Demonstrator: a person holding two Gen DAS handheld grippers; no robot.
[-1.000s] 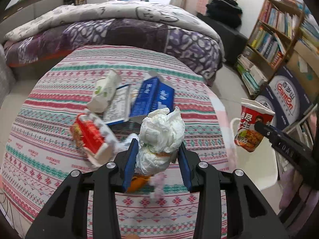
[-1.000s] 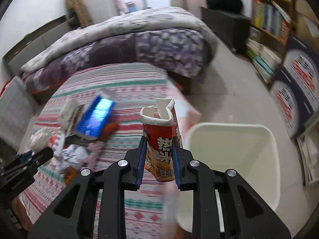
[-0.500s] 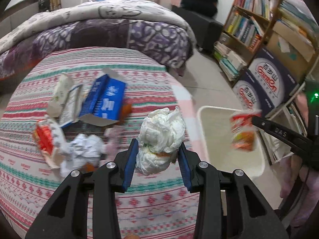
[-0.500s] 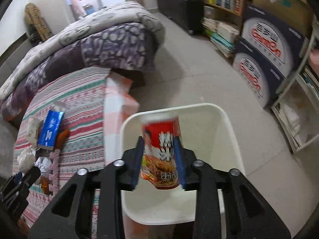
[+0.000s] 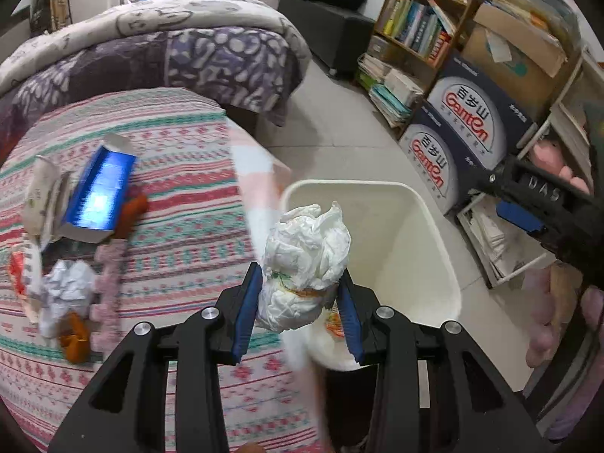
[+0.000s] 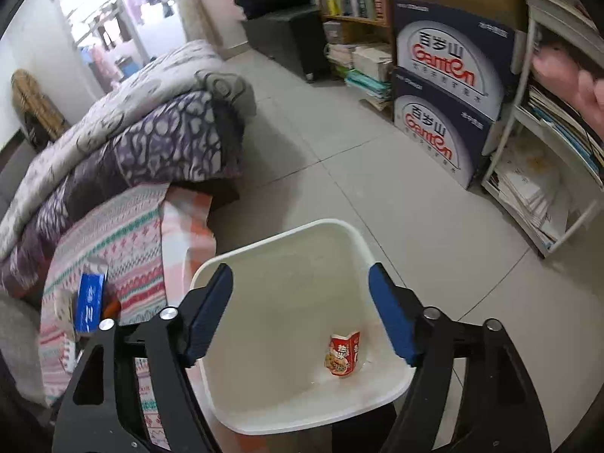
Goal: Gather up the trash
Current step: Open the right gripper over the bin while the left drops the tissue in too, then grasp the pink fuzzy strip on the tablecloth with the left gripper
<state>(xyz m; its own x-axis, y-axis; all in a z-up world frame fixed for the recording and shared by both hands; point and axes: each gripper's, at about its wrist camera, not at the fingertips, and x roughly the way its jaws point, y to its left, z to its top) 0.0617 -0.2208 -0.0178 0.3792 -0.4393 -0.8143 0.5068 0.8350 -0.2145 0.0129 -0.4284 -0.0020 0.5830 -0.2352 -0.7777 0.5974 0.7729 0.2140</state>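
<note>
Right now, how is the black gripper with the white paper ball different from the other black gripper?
The left gripper is shut on the crumpled white paper ball; the right gripper is open and empty. The left is near the white plastic bin's rim; the right is right above it. Both have blue pads.

The bin (image 6: 302, 339) stands on the floor just beside the table's (image 5: 181, 234) right edge, with the cup (image 6: 342, 355) inside on its bottom. The right gripper (image 6: 302, 313) hangs over the bin, fingers to either side of the cup. The left gripper (image 5: 298, 302) holds the wad (image 5: 305, 264) at the table's edge, in front of the bin. On the table to the left lie the carton (image 5: 100, 196), a crumpled ball (image 5: 68, 283) nearer the camera, and other scraps. The bed (image 5: 151, 53) lies behind the table; boxes (image 6: 449, 87) and shelves (image 5: 419, 26) stand right of the bin
</note>
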